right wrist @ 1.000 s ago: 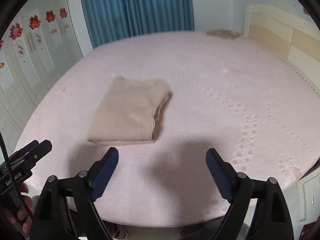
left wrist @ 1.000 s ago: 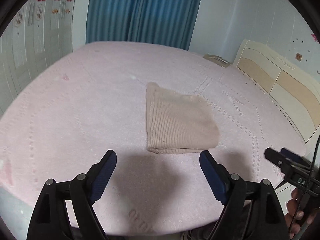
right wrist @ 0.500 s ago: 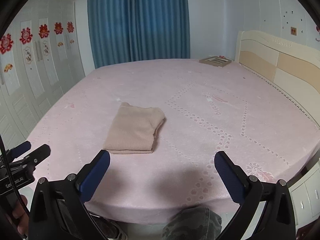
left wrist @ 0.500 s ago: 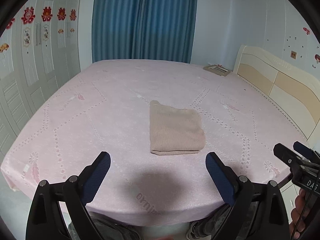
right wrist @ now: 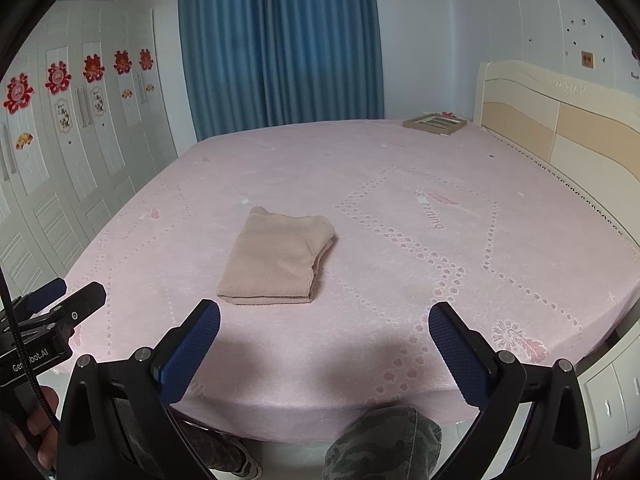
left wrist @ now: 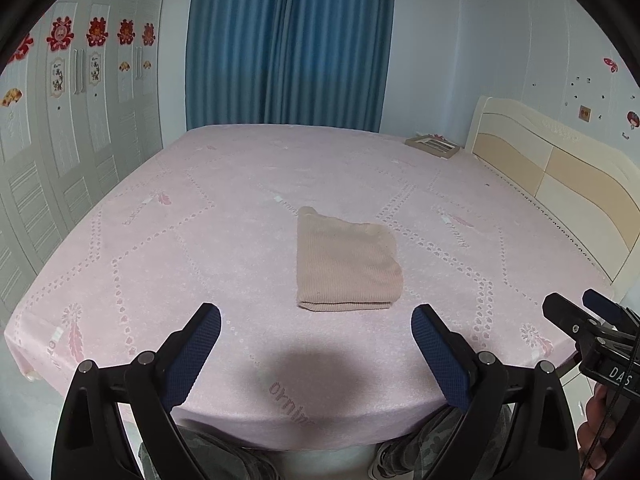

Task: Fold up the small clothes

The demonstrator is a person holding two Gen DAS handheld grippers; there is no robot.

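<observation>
- The bed [left wrist: 224,216], covered in a pink sheet with a dotted pattern, fills most of both views; a cream and tan headboard [right wrist: 560,128] stands along its right side.
- Blue curtains [left wrist: 288,40] hang behind the far edge of the bed, and white wardrobe doors [right wrist: 60,152] with red paper decorations line the left wall.
- A folded beige garment [left wrist: 346,262] lies flat near the middle of the bed, its thick folded edge facing the person; nothing touches it.
- A flat frame [right wrist: 436,123] lies at the far corner of the bed near the headboard, well apart from the garment.
- The person's camouflage trousers [right wrist: 384,440] show below the near edge of the bed.
- The left gripper [left wrist: 316,330] hangs above the near edge of the bed, clear of the garment; its jaws have just been opening and stand wide with nothing between them.
- The right gripper [right wrist: 324,328] hangs beside it, likewise short of the garment; its jaws have just been opening, stand wide and are empty.
</observation>
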